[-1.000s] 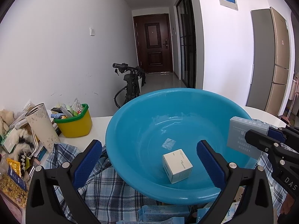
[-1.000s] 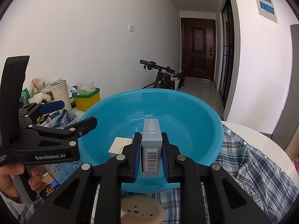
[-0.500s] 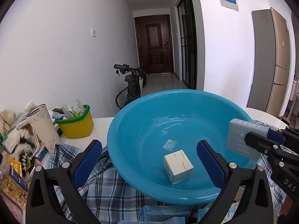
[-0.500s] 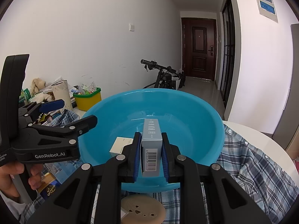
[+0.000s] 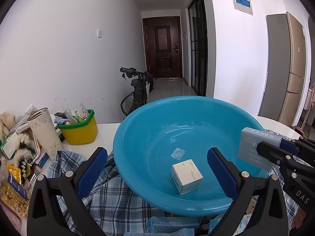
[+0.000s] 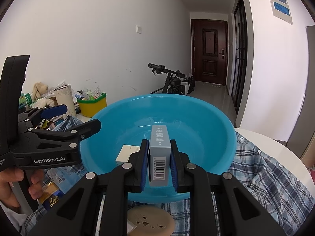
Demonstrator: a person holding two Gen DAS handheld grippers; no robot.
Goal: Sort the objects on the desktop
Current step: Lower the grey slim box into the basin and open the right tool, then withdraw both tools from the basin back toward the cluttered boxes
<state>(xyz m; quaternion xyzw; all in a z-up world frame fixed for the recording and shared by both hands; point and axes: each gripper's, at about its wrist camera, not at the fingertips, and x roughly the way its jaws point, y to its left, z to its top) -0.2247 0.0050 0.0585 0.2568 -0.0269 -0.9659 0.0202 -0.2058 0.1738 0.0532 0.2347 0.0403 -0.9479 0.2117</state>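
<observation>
A big blue basin (image 5: 137,137) (image 6: 206,122) stands on a plaid cloth. A small white box (image 5: 186,176) (image 6: 127,153) lies inside it near the front. My right gripper (image 6: 159,157) is shut on a grey-blue carton (image 6: 159,157) with a barcode, held upright over the basin's near rim; the carton also shows at the right of the left wrist view (image 5: 256,147). My left gripper (image 5: 157,167) is open and empty, its fingers astride the basin's front rim; it also shows at the left of the right wrist view (image 6: 76,122).
A yellow tub (image 5: 79,130) with a green rim holds small items at the left. A tall patterned cup (image 5: 45,131), a plush toy (image 5: 11,143) and packets crowd the table's left edge. A tan round lid (image 6: 150,222) lies under my right gripper. A bicycle (image 5: 137,90) stands behind.
Both grippers have barely moved. The carton has stayed clamped in my right gripper over the basin, and the white box has stayed in place.
</observation>
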